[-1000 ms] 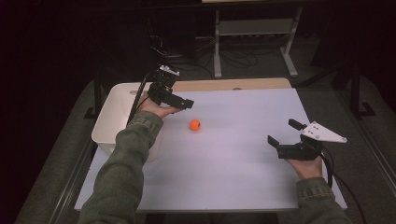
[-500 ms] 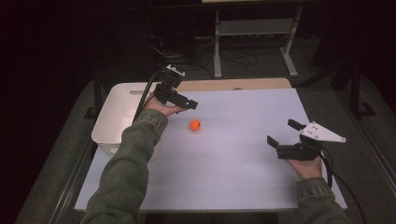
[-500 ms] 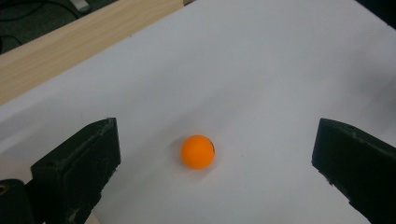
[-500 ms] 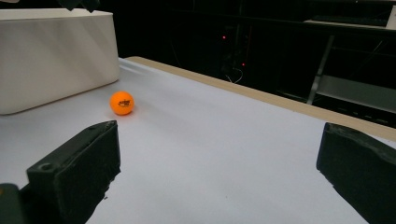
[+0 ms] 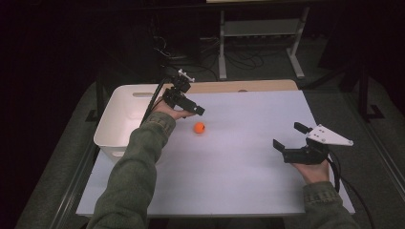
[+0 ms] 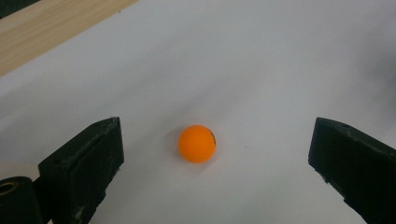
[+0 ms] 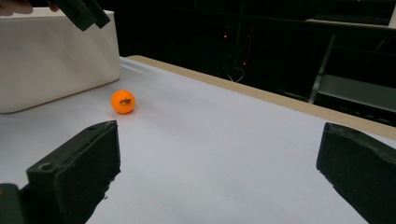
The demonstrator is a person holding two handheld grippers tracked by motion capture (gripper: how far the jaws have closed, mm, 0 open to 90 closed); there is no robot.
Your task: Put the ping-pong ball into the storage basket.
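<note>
An orange ball [image 5: 199, 128] lies on the white table sheet [image 5: 239, 167], left of centre. My left gripper [image 5: 193, 109] hovers just behind and left of it, tilted down toward it, open and empty. In the left gripper view the ball [image 6: 196, 143] rests on the sheet between and beyond the widely parted jaws of that gripper [image 6: 218, 127], touching neither. My right gripper [image 5: 290, 135] is held open low over the right side of the table, well away from the ball. Along its parted jaws [image 7: 219, 129] the ball [image 7: 123, 101] shows far off at the left.
A white bin [image 5: 119, 114] stands at the table's left edge, right behind the left hand; its wall [image 7: 46, 56] rises beside the ball. A bare wooden strip [image 5: 239, 86] runs along the far edge. Dark floor, cables and a metal stand lie beyond.
The left gripper has drifted slightly to the right above the ball. The ball and the right gripper have stayed in place.
</note>
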